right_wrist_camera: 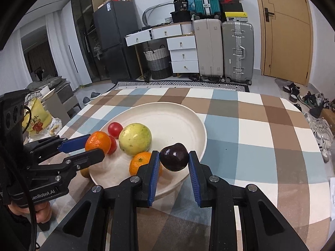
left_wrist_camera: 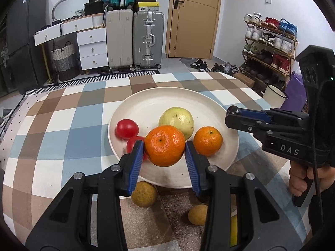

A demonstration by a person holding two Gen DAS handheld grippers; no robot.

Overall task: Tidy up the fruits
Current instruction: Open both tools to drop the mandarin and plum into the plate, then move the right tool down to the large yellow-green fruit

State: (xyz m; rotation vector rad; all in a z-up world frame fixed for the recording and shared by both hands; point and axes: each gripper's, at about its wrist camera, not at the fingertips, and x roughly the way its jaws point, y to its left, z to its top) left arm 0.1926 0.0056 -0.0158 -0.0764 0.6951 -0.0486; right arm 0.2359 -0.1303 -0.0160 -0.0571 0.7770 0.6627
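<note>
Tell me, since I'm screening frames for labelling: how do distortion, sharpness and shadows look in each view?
Left wrist view: strong fisheye bend with dark corners; the held orange is sharp in the left tool; soft shadow under the plate. Right wrist view: same bend; the dark fruit in the right tool is sharp, with small glints.

left tongs (left_wrist_camera: 164,147): clamped, angled down; right tongs (right_wrist_camera: 174,156): clamped, angled down

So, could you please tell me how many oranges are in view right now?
2. One orange is held in the left gripper above the plate's near edge; the other orange lies on the plate beside the pale guava. More may be hidden.
</note>
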